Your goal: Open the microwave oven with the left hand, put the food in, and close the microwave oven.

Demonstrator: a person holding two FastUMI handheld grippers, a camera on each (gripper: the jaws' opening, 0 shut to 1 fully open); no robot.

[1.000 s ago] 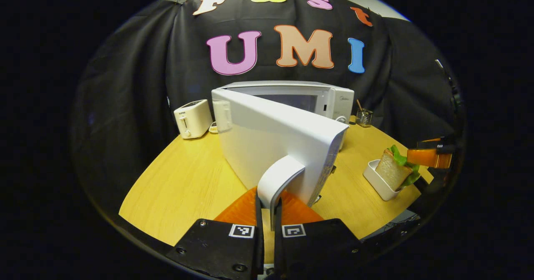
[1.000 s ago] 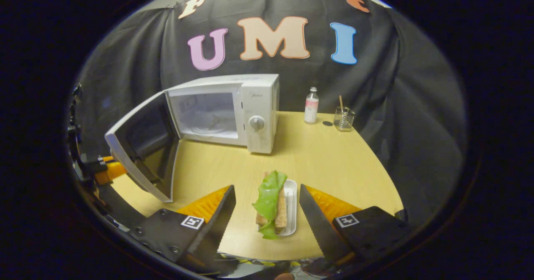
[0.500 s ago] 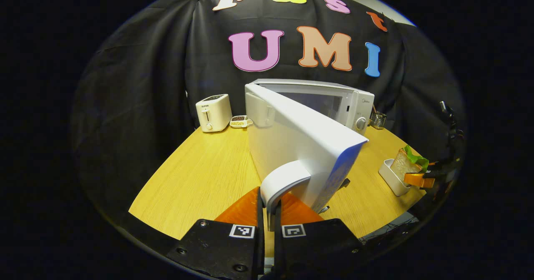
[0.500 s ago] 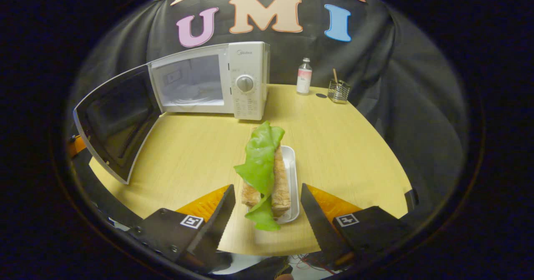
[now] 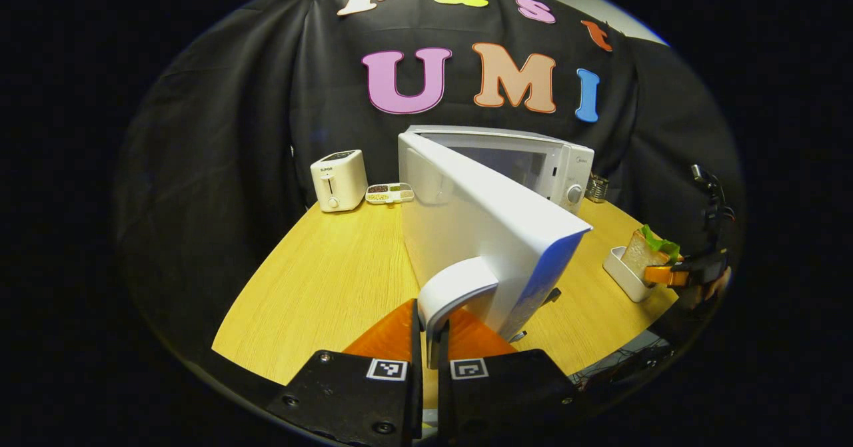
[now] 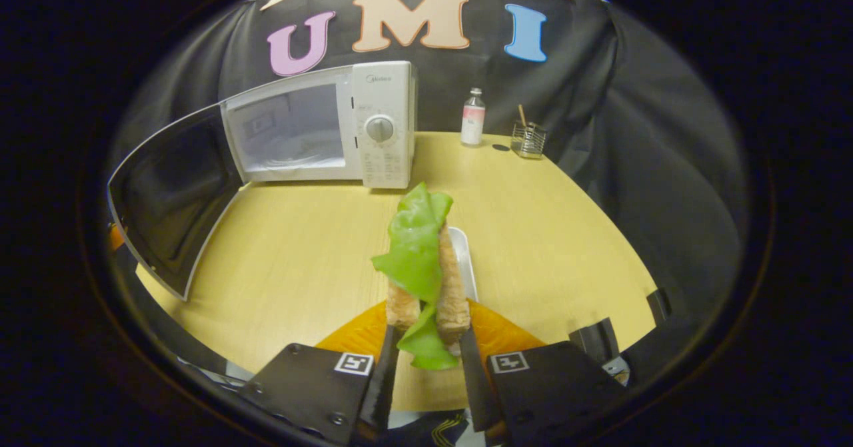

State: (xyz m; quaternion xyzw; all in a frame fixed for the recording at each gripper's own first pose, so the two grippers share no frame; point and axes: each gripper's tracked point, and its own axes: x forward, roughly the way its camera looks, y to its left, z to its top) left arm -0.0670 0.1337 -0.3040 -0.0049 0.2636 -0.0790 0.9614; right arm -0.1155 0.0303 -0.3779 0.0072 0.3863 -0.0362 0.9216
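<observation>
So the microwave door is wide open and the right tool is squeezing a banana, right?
Not quite. The door is wide open, but the right tool is squeezing a sandwich with green lettuce, not a banana. The right gripper view shows it standing in its white tray.

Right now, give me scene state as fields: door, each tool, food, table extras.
microwave door: open, swung wide
left tool: shut on the door handle; door handle
right tool: shut on the sandwich
sandwich: bread with green lettuce, standing on edge in the white tray; white tray
microwave cavity: nothing seen on the turntable
table extras: toaster, snack dish, bottle, wire holder
food in the microwave: not yet
</observation>
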